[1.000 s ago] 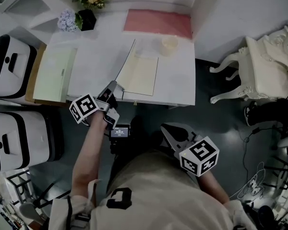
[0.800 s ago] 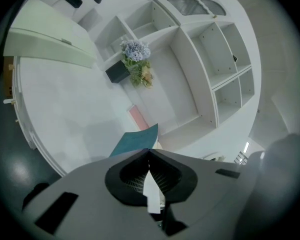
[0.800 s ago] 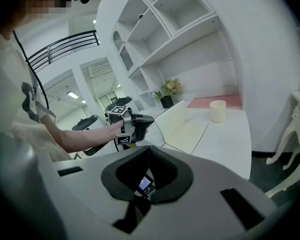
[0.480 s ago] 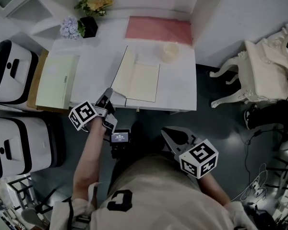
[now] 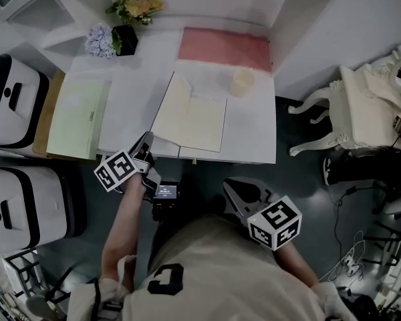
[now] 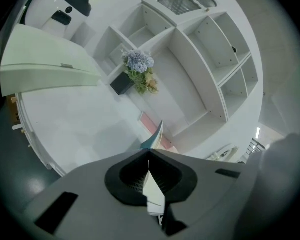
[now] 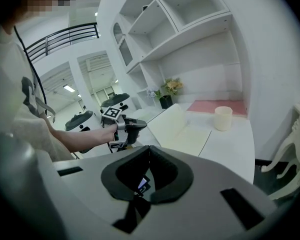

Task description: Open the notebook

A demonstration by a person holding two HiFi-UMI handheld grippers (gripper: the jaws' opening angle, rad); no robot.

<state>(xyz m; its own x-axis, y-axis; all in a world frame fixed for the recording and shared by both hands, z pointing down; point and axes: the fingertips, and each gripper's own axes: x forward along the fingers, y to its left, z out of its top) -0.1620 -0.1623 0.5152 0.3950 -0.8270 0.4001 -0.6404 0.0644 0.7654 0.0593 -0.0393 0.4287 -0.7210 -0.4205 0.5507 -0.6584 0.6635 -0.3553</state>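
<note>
The notebook point(image 5: 195, 122) lies open on the white table point(image 5: 254, 136), showing cream pages. Its left leaf, the cover point(image 5: 166, 109), stands tilted up and leans left. My left gripper point(image 5: 147, 142) is at the table's near edge, shut on the cover's lower corner. In the left gripper view a cream paper edge point(image 6: 151, 186) is pinched between the jaws of the left gripper point(image 6: 149, 154), and the cover point(image 6: 158, 133) rises beyond them. My right gripper point(image 5: 235, 189) hangs off the table over the dark floor, shut and holding nothing. The right gripper view shows the notebook point(image 7: 187, 129) and the left gripper point(image 7: 139, 126).
A cream cup point(image 5: 242, 82) and a pink mat point(image 5: 224, 47) lie behind the notebook. A pale green book point(image 5: 77, 116) lies at the left, with flowers in a black pot point(image 5: 123, 37) behind it. White machines point(image 5: 13, 99) stand left, a white chair point(image 5: 361, 105) right.
The left gripper has drawn the cover leftward and toward the table's near edge. The cover, nearly upright a second ago, now leans well over to the left. The right gripper has barely shifted.
</note>
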